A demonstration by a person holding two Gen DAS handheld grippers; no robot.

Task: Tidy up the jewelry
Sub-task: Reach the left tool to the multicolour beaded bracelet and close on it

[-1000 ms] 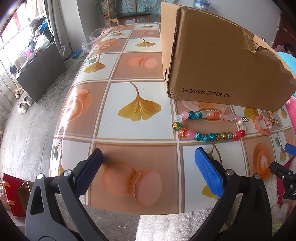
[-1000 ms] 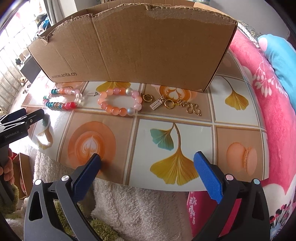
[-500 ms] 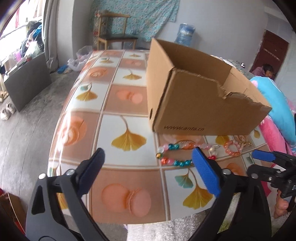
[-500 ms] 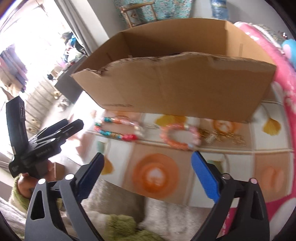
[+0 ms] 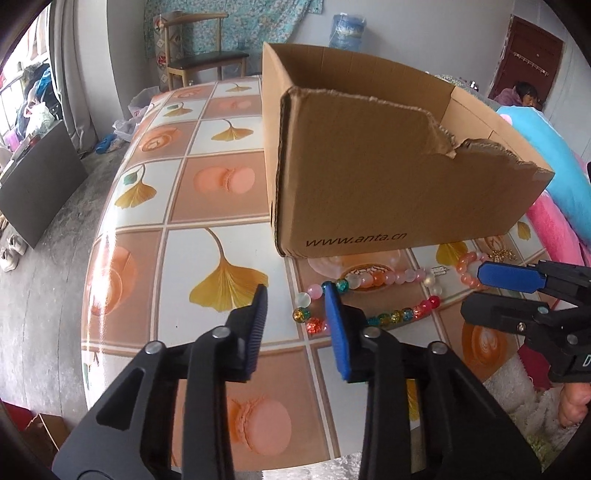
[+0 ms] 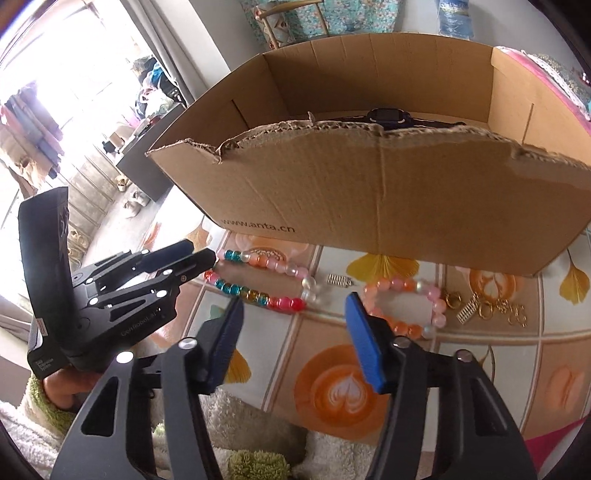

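A long multicoloured bead bracelet (image 5: 373, 295) (image 6: 258, 282) lies on the table in front of a torn cardboard box (image 5: 388, 173) (image 6: 369, 177). A pink-orange bead bracelet (image 6: 406, 306) (image 5: 467, 267) lies to its right, with a small silver spring (image 6: 340, 280) between them and gold chain pieces (image 6: 491, 308) further right. A dark watch (image 6: 388, 117) lies inside the box. My left gripper (image 5: 295, 295) is open and empty, hovering just at the long bracelet's left end. My right gripper (image 6: 293, 306) is open and empty, above the table between the two bracelets.
The table (image 5: 207, 206) has a patterned leaf and macaron cloth and its near edge is close to me. A pink blanket (image 5: 554, 229) and blue pillow lie at the right. A wooden chair (image 5: 207, 55) and a water jug (image 5: 347, 31) stand beyond the table.
Both grippers have lifted and moved toward the bracelets, and both jaws have narrowed from wide open. The left gripper now reaches the long bracelet's left end.
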